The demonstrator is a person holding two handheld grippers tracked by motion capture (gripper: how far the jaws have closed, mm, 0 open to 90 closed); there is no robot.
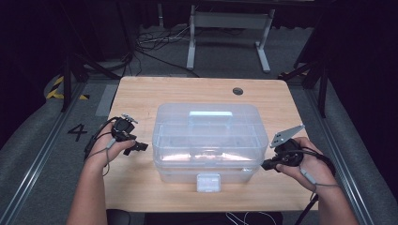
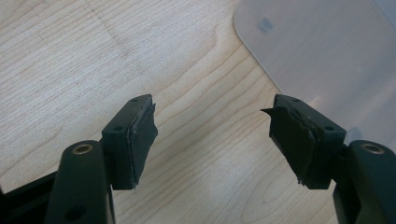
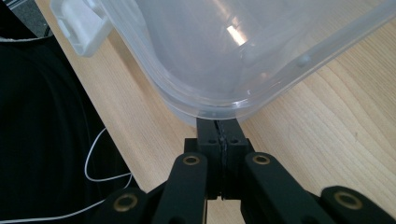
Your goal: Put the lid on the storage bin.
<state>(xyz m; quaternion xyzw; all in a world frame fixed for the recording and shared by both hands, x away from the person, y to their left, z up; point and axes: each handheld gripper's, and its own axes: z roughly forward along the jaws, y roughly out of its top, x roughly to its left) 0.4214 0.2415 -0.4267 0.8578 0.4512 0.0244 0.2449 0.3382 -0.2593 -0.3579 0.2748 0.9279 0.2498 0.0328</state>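
A clear plastic storage box (image 1: 206, 140) with a lid, a top handle (image 1: 210, 115) and a white front latch (image 1: 208, 182) stands in the middle of the wooden table (image 1: 141, 93). My left gripper (image 1: 141, 147) hovers just left of the box, open, with bare wood between its pads (image 2: 140, 135); the box's corner (image 2: 327, 56) lies ahead to the right. My right gripper (image 1: 265, 164) is shut, jaws pressed flat together. Its tips (image 3: 219, 126) touch the rounded corner of the box (image 3: 224, 51) just under the rim, and the latch (image 3: 81, 23) shows far left.
A round cable hole (image 1: 238, 91) sits near the table's far right edge. Beyond the table stand a white metal frame (image 1: 230, 28) and loose cables on the floor. Bare wood lies left, right and behind the box. A white cord (image 3: 93, 168) hangs off the near edge.
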